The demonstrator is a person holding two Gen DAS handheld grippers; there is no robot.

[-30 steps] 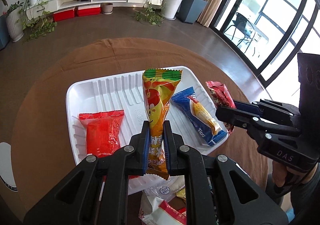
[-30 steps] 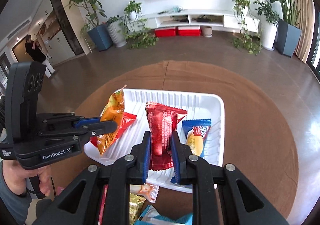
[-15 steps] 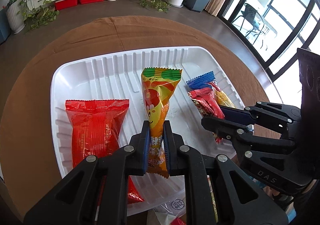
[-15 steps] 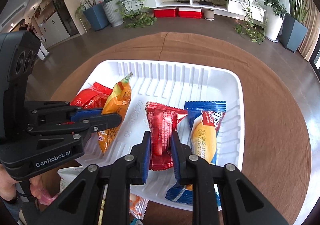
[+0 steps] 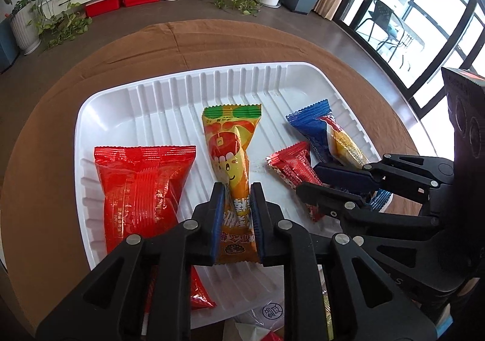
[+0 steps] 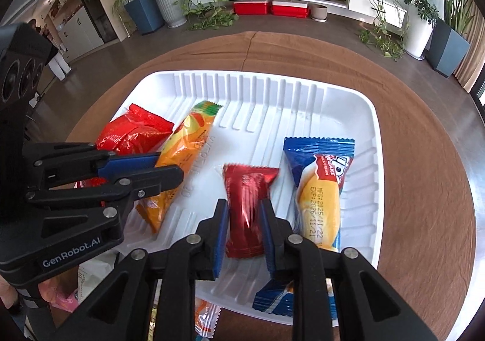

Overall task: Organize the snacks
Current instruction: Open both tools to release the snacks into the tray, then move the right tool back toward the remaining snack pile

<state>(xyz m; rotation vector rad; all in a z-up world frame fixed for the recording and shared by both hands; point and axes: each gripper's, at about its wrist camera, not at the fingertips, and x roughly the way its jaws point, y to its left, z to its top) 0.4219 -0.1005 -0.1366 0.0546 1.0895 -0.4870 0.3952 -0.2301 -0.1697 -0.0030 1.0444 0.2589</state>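
Note:
A white ribbed tray (image 5: 182, 83) (image 6: 272, 92) sits on a round brown table (image 5: 45, 129). My left gripper (image 5: 238, 189) (image 6: 169, 168) pinches an orange snack packet (image 5: 230, 141) (image 6: 188, 141) that lies down the tray's middle; its jaws are opening, pads still against the wrapper. My right gripper (image 6: 245, 204) (image 5: 309, 177) holds a small red packet (image 6: 247, 183) (image 5: 291, 159) resting on the tray; its jaws are opening too. A large red packet (image 5: 139, 183) (image 6: 133, 132) lies at the tray's left. A blue packet (image 5: 318, 126) (image 6: 318, 177) lies at its right.
Loose snack packets (image 6: 206, 319) (image 5: 251, 332) lie off the tray by its near edge. A hand (image 6: 9, 298) grips the left gripper's handle. The tray's far half is bare ribbed plastic. Beyond the table are floor, potted plants and a low white shelf.
Both grippers have come down toward the tray with their packets, which now rest on it. The gap between the left jaws is slightly wider.

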